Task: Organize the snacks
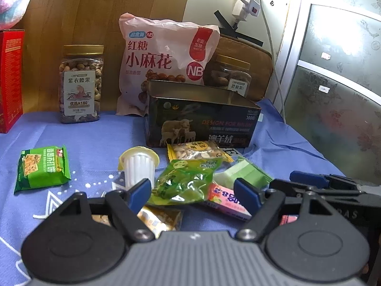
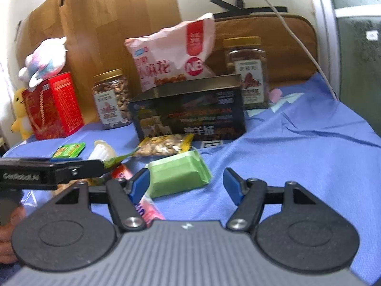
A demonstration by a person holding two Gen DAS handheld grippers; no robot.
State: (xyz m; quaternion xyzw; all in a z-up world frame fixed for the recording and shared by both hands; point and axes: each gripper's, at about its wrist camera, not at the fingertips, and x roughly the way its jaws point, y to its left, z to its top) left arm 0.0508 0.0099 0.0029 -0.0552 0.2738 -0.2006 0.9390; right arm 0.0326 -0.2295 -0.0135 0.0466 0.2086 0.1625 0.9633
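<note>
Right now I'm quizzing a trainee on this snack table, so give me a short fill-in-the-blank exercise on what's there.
1. The open metal tin has ____ pictured on its front.
2. The nut jar left of the pink bag has a ____ lid.
3. The snacks lie on a ____ cloth.
4. The left gripper and right gripper both stand ____, gripping nothing.

Missing words: sheep; gold; blue; open

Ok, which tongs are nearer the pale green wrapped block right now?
Right. The right tongs stand open just short of the pale green block, one pad beside its near corner. The left tongs are open over the shiny green pouch, the block off to their right.
</note>
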